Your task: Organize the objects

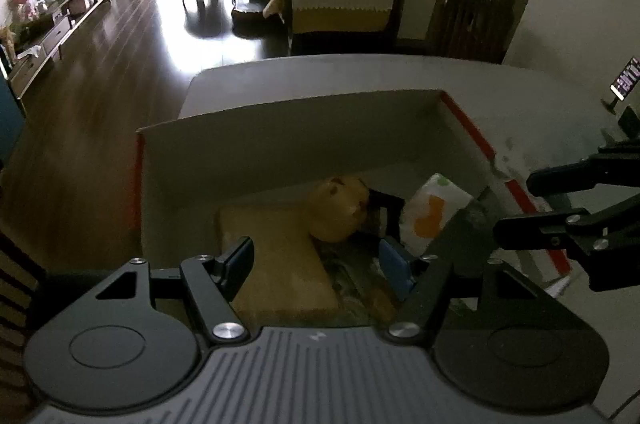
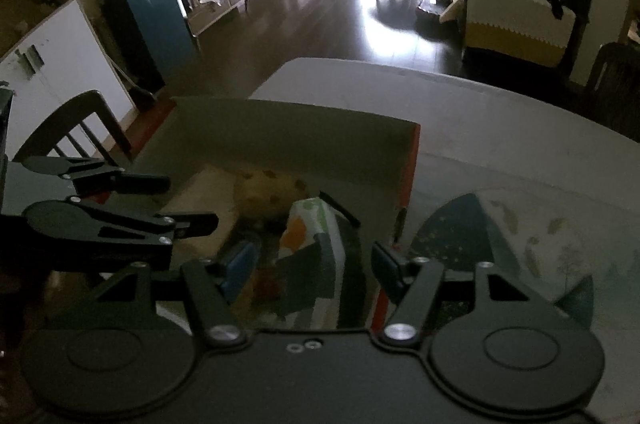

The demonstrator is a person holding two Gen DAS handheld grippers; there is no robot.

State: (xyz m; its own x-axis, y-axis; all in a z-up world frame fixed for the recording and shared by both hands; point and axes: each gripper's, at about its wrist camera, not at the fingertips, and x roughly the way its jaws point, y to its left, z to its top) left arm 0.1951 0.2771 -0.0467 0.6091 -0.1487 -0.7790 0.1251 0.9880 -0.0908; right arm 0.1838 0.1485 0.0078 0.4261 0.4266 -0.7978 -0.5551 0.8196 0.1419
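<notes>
An open cardboard box with red-taped edges stands on the table. Inside lie a flat tan package, a round yellow item and a white pack with orange and green print. My left gripper hovers open over the box's near side with nothing between its fingers. In the right wrist view my right gripper is open above the printed pack, its fingers apart from it. The box fills the middle there. Each gripper shows in the other's view: right gripper, left gripper.
The box sits on a white table with a patterned cloth to its right. A dark wooden chair stands at the table's left. A phone on a stand is at the far right. Beyond lie dark floor and a sofa.
</notes>
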